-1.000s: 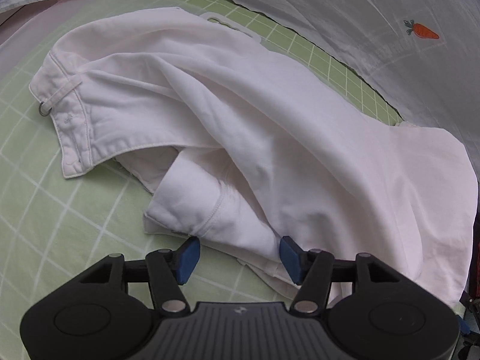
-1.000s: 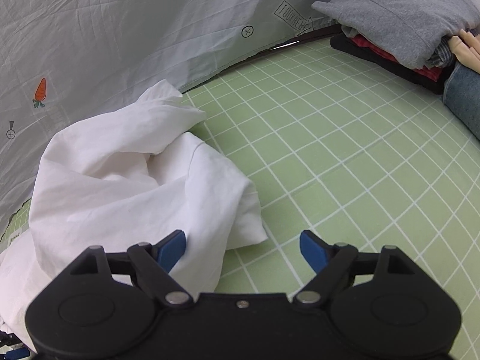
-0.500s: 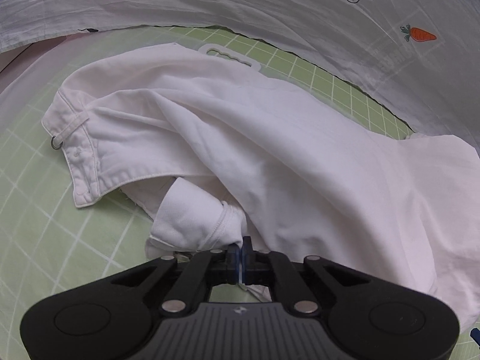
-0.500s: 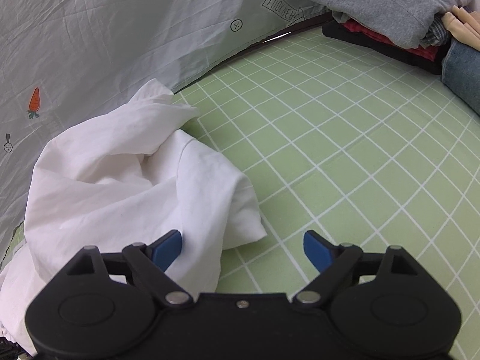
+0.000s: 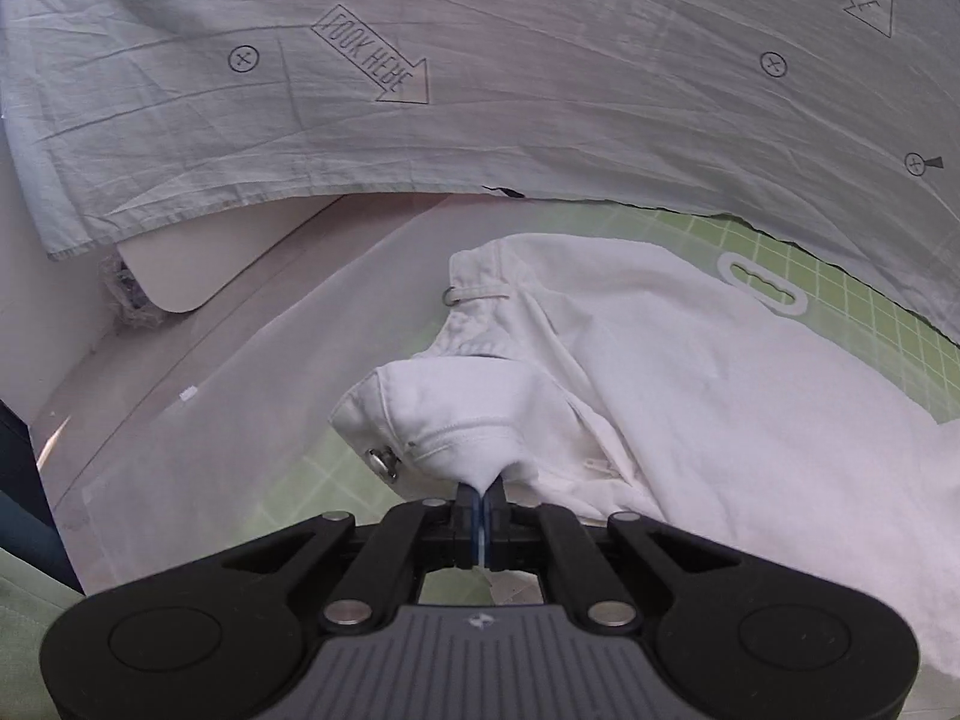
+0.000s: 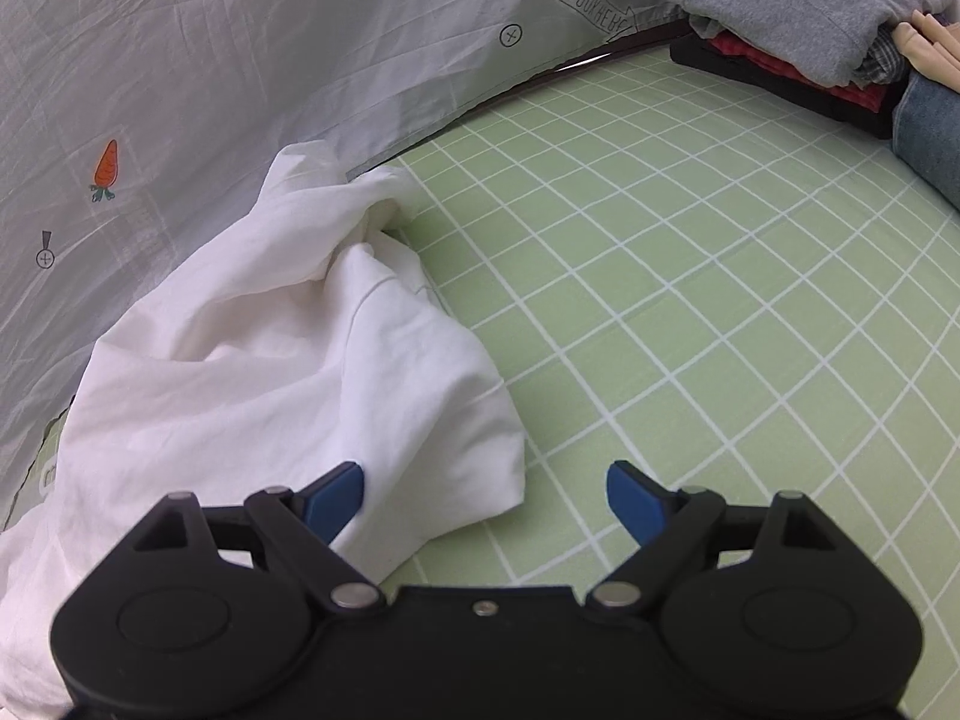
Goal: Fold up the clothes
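The white garment lies crumpled on the green grid mat, its far side against the grey printed sheet that hangs behind the mat; a second ago the left gripper stood with its blue pads apart on either side of a cuff-like fold at the garment's near edge, and since then its jaws have been closing and are now clenched on that fold, a pinch of white cloth caught between the pads; the gripped corner, with a metal snap showing on it, has been lifted off the mat and carried over toward the garment's waistband end, so that the view now looks past the mat's edge to the pale floor beyond; I judge this the start of a fold, or of a pull to spread the piece flat; the right gripper hangs released over the garment's other end, one pad over the cloth and the other over bare mat, holding nothing, little changed from a second ago; farther from the garment, at the mat's far corner, a pile of folded clothes waits, so other pieces seem done already.
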`<control>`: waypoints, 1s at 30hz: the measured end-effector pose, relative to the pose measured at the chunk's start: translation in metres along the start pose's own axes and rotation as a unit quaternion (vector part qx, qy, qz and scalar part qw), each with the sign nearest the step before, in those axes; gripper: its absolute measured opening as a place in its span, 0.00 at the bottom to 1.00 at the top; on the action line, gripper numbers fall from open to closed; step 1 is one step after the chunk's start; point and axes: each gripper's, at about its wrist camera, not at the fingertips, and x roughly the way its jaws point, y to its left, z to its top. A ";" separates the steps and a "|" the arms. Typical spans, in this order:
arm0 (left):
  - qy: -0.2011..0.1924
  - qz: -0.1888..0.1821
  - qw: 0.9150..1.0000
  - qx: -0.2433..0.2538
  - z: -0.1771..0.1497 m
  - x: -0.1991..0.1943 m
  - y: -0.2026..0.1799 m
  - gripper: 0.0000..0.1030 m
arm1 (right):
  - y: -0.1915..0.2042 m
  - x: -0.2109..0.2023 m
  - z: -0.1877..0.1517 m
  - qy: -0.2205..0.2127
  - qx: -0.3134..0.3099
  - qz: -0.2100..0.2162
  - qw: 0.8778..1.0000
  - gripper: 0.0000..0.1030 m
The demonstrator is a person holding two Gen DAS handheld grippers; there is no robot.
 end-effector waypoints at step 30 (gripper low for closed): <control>-0.027 -0.004 0.999 -0.016 0.005 -0.024 0.031 0.03 | 0.019 -0.121 0.059 -0.226 0.010 0.086 0.970 0.09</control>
